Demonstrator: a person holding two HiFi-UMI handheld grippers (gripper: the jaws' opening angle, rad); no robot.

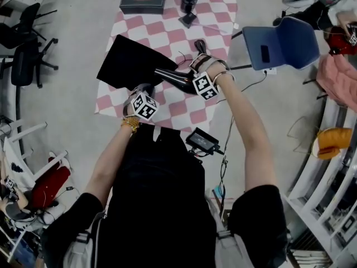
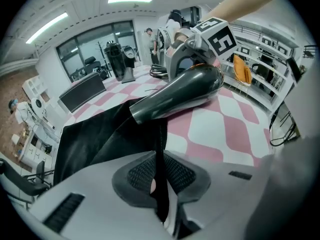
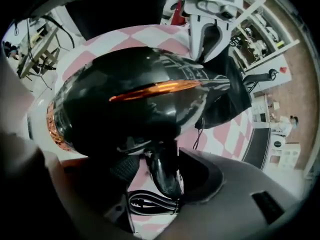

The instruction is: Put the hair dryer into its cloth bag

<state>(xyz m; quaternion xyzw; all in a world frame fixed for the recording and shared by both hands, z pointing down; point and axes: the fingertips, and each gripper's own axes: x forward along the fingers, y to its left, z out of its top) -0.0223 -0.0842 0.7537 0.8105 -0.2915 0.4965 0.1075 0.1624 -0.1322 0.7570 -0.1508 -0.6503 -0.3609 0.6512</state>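
The black cloth bag [image 1: 129, 61] lies flat on the pink-and-white checked table [image 1: 215, 7]. My left gripper [image 1: 138, 89] is at the bag's near edge, shut on a fold of the black fabric [image 2: 161, 179]. The glossy black hair dryer [image 1: 174, 78] hangs just above the table, its nozzle [image 2: 150, 109] pointing at the bag right beside my left gripper. My right gripper [image 1: 196, 66] is shut on the dryer's handle [image 3: 162, 171]. The dryer's body [image 3: 130, 99] fills the right gripper view. Its coiled cord [image 3: 150, 204] lies under the jaws.
A dark tissue box [image 1: 143, 0] and a black stand [image 1: 189, 1] sit at the table's far end. A blue chair [image 1: 281, 42] stands to the right and black office chairs [image 1: 25, 49] to the left. A black adapter [image 1: 202, 141] lies by the near edge.
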